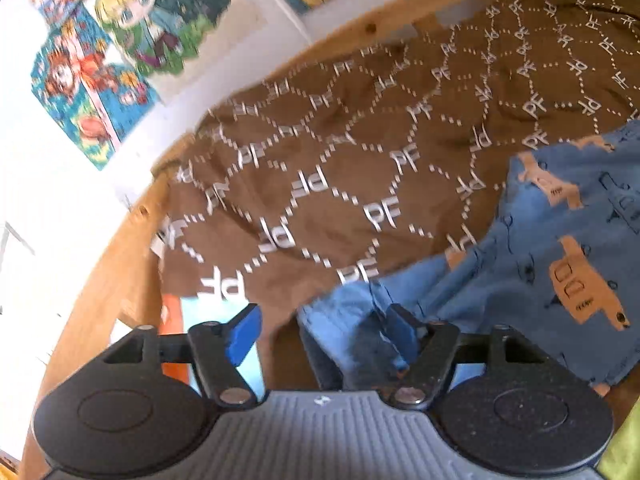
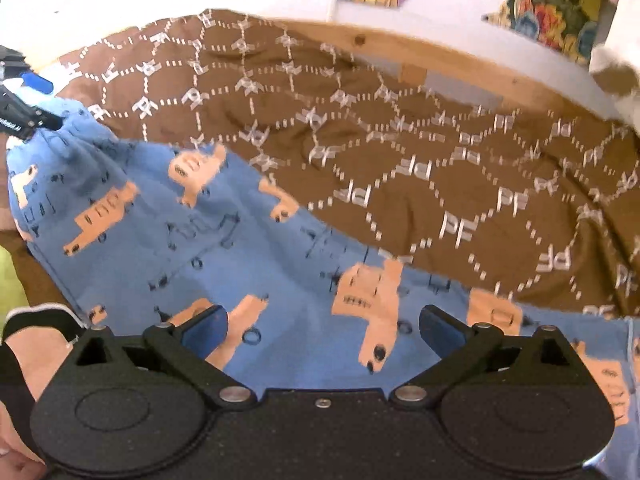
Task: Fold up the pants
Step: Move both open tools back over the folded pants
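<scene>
Blue pants (image 1: 540, 260) printed with orange trucks lie spread on a brown bed cover (image 1: 320, 152). My left gripper (image 1: 322, 334) is open at one end of the pants; its right pad (image 1: 400, 336) sits over the rumpled blue edge and its left pad hangs beside the cloth, with nothing pinched. In the right wrist view the pants (image 2: 180, 240) stretch from the far left toward the near right. My right gripper (image 2: 324, 332) hovers wide open just over them, holding nothing. The left gripper (image 2: 28, 100) shows at the pants' far left end.
A wooden bed frame (image 1: 100, 292) rims the brown cover, and its far rail (image 2: 420, 52) runs along a white wall with cartoon posters (image 1: 120, 40). A hand with a black strap (image 2: 36, 344) is at the lower left. Yellow-green cloth (image 1: 624, 440) lies beside the bed.
</scene>
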`<state>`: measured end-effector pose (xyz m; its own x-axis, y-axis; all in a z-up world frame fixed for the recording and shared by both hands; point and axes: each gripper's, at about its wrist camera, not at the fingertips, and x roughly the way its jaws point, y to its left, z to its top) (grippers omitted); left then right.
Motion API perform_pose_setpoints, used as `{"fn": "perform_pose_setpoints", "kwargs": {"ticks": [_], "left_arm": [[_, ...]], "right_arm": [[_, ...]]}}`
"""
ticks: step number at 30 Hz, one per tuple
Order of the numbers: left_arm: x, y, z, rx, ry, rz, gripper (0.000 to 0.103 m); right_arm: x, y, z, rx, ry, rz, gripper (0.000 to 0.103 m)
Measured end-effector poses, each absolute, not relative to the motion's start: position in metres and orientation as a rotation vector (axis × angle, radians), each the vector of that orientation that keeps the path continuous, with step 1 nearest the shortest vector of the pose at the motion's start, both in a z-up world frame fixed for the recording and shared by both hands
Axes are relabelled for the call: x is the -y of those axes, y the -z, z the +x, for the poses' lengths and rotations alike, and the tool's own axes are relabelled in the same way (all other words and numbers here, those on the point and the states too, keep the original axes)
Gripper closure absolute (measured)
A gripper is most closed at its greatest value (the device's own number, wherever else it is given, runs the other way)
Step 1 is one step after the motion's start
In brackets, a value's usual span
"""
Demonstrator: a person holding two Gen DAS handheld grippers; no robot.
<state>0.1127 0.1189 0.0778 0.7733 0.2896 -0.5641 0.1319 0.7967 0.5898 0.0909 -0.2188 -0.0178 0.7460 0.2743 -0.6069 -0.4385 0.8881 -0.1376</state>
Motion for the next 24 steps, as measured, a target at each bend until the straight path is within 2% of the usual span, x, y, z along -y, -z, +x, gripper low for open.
{"fn": "perform_pose_setpoints", "kwargs": {"ticks": [5, 8, 14, 17, 20, 22, 24], "left_arm": [[-0.121, -0.052, 0.131, -0.754, -0.17, 0.748, 0.02], [-0.117, -0.065, 0.136, -0.773, -0.209, 0.649, 0.021], [-0.067, -0.094, 0.163, -0.681, 0.041, 0.473, 0.018], [-0.031, -0.078, 0.194, -0.726, 0.168, 0.436, 0.018], [-0.003, -0.044, 0.217, -0.754, 0.173, 0.577, 0.023], [0.0, -0.021, 0.228, -0.781, 0.107, 0.691, 0.025], [-0.012, -0.009, 0.232, -0.775, 0.07, 0.708, 0.022]], "right_arm": [[0.211, 0.027, 0.094, -0.676, -0.396, -0.333, 0.001], [0.22, 0.028, 0.099, -0.696, -0.388, -0.278, 0.001], [0.23, 0.006, 0.086, -0.663, -0.32, -0.247, 0.001], [0.236, 0.002, 0.074, -0.668, -0.272, -0.251, 0.001], [0.245, 0.006, 0.06, -0.669, -0.204, -0.27, 0.001], [0.254, 0.012, 0.056, -0.693, -0.145, -0.286, 0.001], [0.264, 0.02, 0.057, -0.729, -0.08, -0.284, 0.001]]}}
